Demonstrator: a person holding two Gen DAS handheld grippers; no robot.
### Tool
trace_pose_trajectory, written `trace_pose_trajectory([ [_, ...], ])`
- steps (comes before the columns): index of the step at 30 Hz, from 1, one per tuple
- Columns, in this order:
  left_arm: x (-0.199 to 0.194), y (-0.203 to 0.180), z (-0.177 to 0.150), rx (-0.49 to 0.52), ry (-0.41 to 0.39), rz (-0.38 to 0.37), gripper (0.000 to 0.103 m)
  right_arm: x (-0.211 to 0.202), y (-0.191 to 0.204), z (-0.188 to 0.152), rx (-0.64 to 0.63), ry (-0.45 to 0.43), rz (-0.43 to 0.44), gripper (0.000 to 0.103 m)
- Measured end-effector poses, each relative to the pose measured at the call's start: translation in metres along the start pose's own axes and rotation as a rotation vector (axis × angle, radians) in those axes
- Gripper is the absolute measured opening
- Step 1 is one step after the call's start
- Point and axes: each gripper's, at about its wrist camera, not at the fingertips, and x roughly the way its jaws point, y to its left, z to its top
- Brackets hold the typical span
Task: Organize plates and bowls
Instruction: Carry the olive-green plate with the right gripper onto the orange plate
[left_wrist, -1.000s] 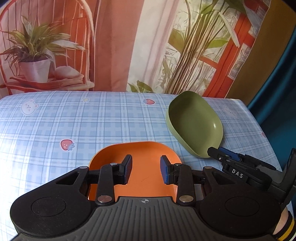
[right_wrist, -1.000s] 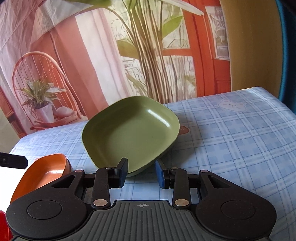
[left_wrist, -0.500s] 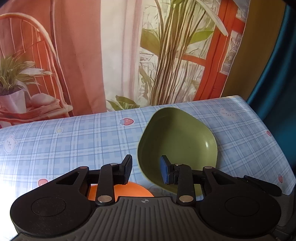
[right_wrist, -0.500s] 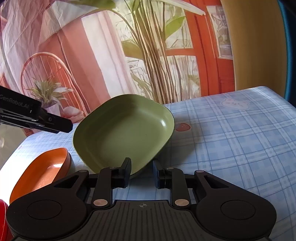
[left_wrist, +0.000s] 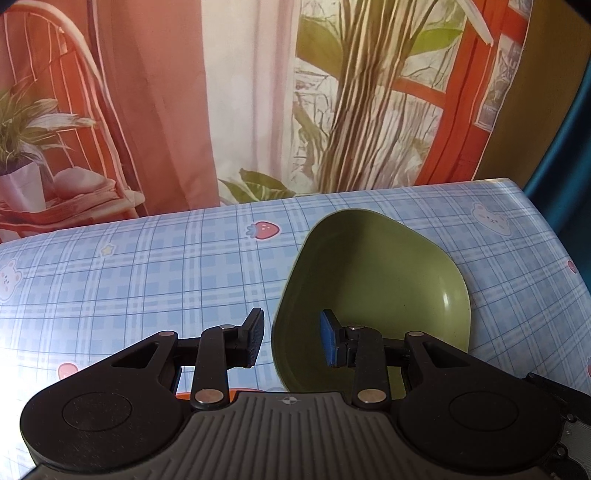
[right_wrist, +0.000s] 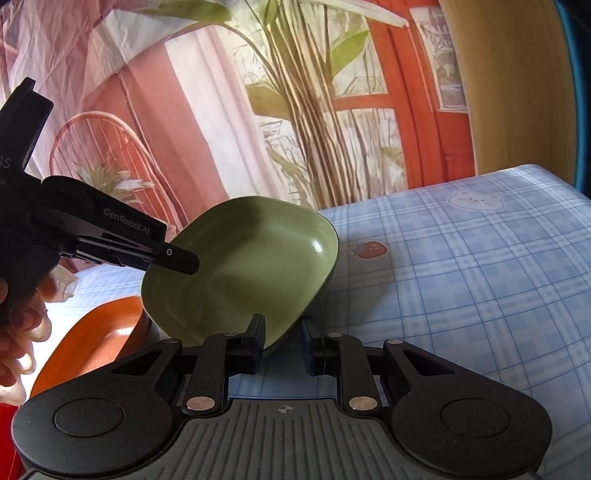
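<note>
While our right gripper (right_wrist: 282, 345) closes its jaws on the tilted green plate's (right_wrist: 240, 266) near rim at frame centre, our left gripper (left_wrist: 291, 341) straddles the opposite rim — jaws spread — to steady it above the desk (right_wrist: 461, 266).

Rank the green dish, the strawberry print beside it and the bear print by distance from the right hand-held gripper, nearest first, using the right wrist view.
Measured from the right hand-held gripper, whose jaws are closing around the dish's near rim:
1. Green dish: directly ahead, tilted, its rim between the fingers.
2. Strawberry print: on the tablecloth just right of the dish.
3. Bear print: far right, near the table's back edge.
</note>
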Motion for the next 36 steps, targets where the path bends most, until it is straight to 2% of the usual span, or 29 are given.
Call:
trace_pose_trajectory([
  [2,0.000,-0.003,-0.002,0.008,0.000,-0.012,0.035,0.000,0.000,0.000,0.003,0.000,0.003,0.019],
  [7,-0.005,-0.014,-0.006,0.071,-0.009,0.020,0.035,0.001,-0.003,0.000,0.019,0.000,0.001,0.019],
  [20,-0.043,-0.029,-0.010,0.110,-0.042,-0.041,0.035,-0.018,-0.010,0.005,0.100,-0.068,-0.014,0.020],
  [27,-0.069,-0.011,-0.015,0.085,-0.054,-0.043,0.035,-0.029,0.014,0.019,0.058,-0.093,0.019,0.020],
  [36,-0.103,0.020,-0.038,0.055,-0.047,-0.039,0.035,-0.037,0.054,0.018,0.013,-0.084,0.074,0.020],
])
